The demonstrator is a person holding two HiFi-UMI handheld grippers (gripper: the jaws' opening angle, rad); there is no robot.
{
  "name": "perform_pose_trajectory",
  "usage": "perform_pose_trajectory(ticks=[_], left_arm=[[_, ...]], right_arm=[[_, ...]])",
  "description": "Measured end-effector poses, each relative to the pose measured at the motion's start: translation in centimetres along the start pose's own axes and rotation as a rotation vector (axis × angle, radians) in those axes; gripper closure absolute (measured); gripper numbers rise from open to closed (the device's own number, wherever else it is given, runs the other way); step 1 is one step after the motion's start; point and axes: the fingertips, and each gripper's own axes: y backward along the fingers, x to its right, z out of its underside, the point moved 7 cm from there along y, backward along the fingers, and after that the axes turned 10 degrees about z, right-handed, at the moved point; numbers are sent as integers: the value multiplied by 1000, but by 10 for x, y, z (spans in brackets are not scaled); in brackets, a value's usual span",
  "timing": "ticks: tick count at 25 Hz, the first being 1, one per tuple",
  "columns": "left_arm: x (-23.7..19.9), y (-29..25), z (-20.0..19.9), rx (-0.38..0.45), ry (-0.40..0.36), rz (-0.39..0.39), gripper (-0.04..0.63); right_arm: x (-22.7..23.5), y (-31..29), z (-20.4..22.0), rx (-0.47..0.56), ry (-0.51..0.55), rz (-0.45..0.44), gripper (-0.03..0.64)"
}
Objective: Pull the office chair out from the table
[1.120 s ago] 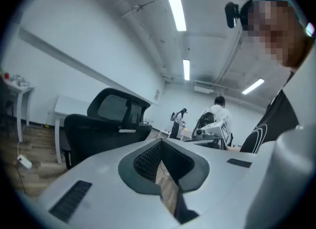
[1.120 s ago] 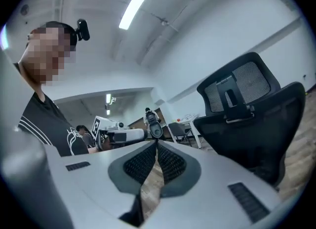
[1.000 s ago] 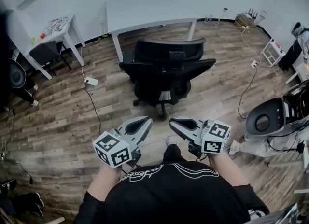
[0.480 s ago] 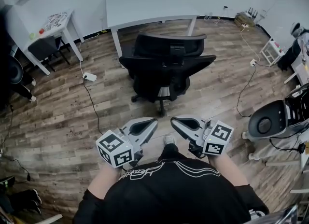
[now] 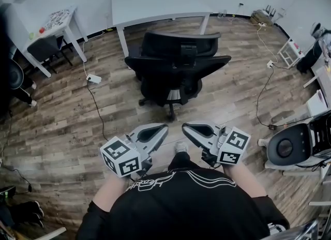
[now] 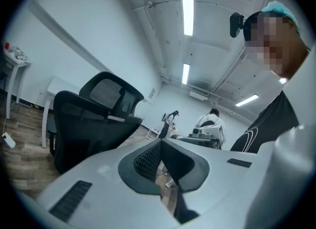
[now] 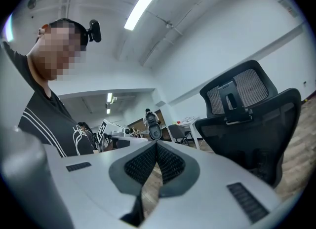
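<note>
Head view, looking steeply down: a black mesh-backed office chair (image 5: 176, 71) stands on the brown wood-plank floor (image 5: 62, 125) just in front of a white rectangular table (image 5: 155, 3), its wheeled base out on open floor on the person's side of the table edge and its back turned toward the person. Both grey two-jaw tools are held level and side by side before the person's black printed shirt (image 5: 181, 203), well apart from the chair. The left gripper (image 5: 164, 127) has its jaws clenched together with nothing between them, as its own view confirms, the ribbed pads meeting at the tip. The right gripper (image 5: 185, 126) is likewise closed tight and empty, the chair's headrest and backrest rising to the right beyond it in the right gripper view. A small white side table (image 5: 57, 21) sits at far left, a white power strip (image 5: 94, 78) lies on the floor near it, and a white-and-black machine (image 5: 289, 146) stands at the right edge.
</note>
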Motion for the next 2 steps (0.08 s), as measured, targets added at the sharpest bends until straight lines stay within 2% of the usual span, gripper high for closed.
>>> perform_pose_trajectory(ticks=[2], left_arm=[[-2, -2, -1, 12, 14, 2, 589]], right_arm=[[2, 2, -1, 1, 5, 3, 581]])
